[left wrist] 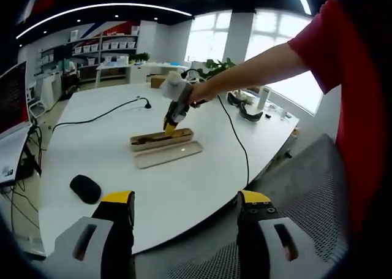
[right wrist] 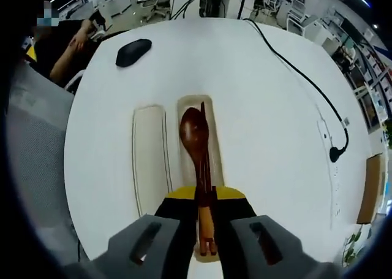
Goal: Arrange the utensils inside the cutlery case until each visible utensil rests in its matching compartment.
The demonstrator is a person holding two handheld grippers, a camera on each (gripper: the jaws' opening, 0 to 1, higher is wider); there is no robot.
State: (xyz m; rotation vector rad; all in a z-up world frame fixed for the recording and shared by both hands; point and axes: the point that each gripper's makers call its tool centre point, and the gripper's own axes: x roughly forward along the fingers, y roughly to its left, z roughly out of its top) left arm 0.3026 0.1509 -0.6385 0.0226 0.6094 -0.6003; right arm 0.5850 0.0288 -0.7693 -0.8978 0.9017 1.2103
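A: Where does the left gripper view look from?
B: From the table (left wrist: 184, 193) edge, well back from the cutlery case (left wrist: 162, 138), facing the windows.
A: And the right gripper view?
B: Close above the cutlery case (right wrist: 202, 168), looking down along it. Both share the case and its lid (right wrist: 149, 156).

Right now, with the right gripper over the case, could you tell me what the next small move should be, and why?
Probably open the right gripper and lift straight up. Its jaws look closed on the wooden spoon, whose bowl already lies inside the cutlery case alongside dark chopsticks; the lid lies beside it.
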